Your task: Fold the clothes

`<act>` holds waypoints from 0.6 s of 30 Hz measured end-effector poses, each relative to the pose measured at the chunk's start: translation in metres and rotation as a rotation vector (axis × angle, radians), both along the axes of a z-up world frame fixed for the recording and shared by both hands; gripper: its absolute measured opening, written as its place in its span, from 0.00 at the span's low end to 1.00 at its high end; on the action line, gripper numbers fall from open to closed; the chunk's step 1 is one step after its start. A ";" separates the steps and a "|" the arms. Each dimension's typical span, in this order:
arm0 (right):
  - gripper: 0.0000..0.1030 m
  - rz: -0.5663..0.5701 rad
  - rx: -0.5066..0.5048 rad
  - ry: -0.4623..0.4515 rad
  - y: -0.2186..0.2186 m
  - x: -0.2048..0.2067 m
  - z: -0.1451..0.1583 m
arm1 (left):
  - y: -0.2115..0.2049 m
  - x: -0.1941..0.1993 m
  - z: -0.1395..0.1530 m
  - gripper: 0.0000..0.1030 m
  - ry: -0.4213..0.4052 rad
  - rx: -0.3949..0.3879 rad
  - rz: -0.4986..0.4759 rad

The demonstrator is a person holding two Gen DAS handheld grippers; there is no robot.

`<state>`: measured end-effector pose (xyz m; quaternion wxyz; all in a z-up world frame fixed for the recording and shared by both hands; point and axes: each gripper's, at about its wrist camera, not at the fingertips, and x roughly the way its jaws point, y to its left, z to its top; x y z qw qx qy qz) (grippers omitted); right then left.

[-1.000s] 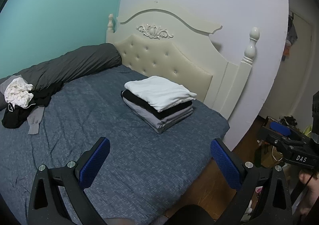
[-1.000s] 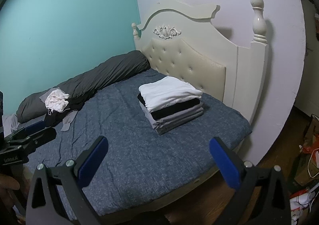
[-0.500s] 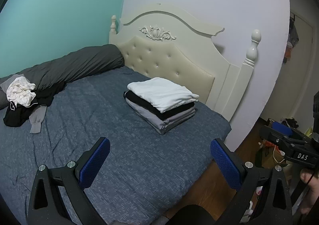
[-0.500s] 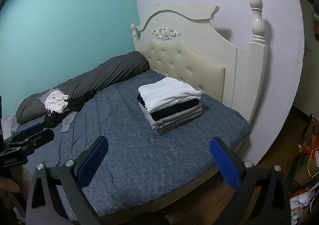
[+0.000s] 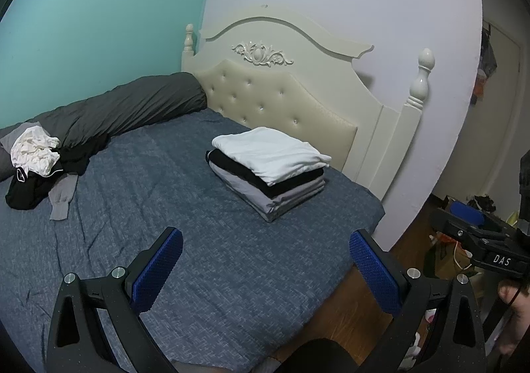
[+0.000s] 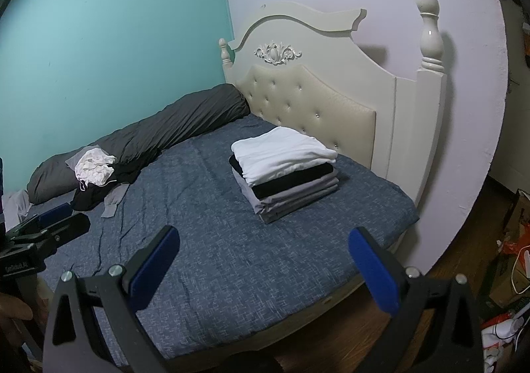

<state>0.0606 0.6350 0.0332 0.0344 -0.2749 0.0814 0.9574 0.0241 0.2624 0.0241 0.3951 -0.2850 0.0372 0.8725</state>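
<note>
Now | left gripper (image 5: pixel 265 260) jaws wide, empty | right gripper (image 6: pixel 263 257) same | both above bed (image 5: pixel 215 240)

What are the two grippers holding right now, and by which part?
Nothing. The left gripper and the right gripper both stand open over the bed, with no cloth between the blue pads; the folded stack lies untouched.
</note>
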 end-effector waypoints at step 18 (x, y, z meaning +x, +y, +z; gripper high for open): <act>1.00 0.006 0.004 0.003 -0.004 0.001 -0.001 | -0.001 0.001 -0.003 1.00 -0.003 -0.007 0.004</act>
